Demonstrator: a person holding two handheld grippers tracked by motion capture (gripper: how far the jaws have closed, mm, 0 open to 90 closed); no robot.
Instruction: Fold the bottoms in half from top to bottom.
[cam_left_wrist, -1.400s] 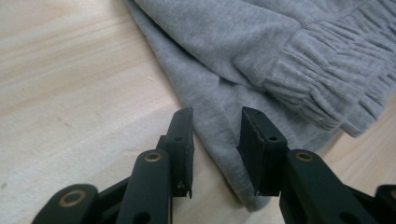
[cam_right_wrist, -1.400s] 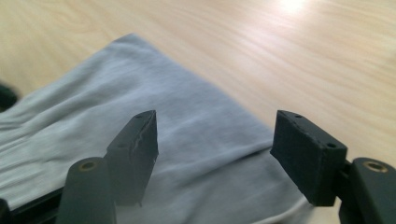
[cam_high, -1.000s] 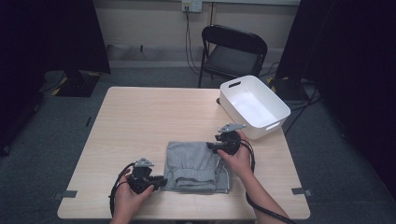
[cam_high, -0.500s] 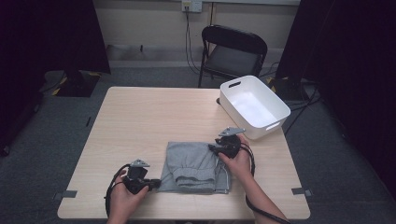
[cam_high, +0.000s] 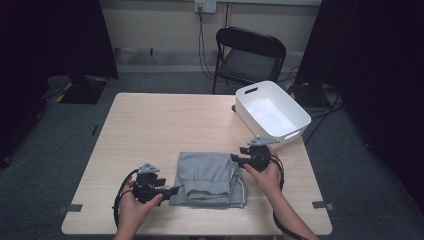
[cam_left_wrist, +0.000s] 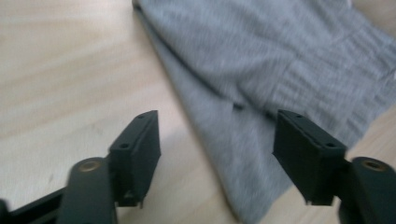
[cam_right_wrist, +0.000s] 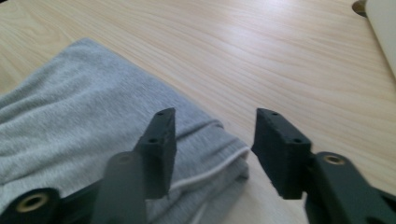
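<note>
While folded flat, the grey garment (cam_high: 209, 178) is seen lying on the near middle of the wooden table (cam_high: 155, 125).
Garment detail: a ribbed waistband and a white drawcord are shown along its right edge, so sweat shorts or trousers are suggested; which of the two cannot be told.
Left gripper (cam_high: 175, 190): it is held at the garment's near left corner, and its jaws have just been opening; they are set apart, with the cloth's edge lying below and between them, unpinched.
Right gripper (cam_high: 233, 158): it is held at the garment's far right corner, jaws parted above the folded edge, with nothing clamped.
Tub (cam_high: 295, 116): a white plastic tub is placed at the far right of the table.
Chair (cam_high: 250, 55): a black folding chair is set beyond the table.
</note>
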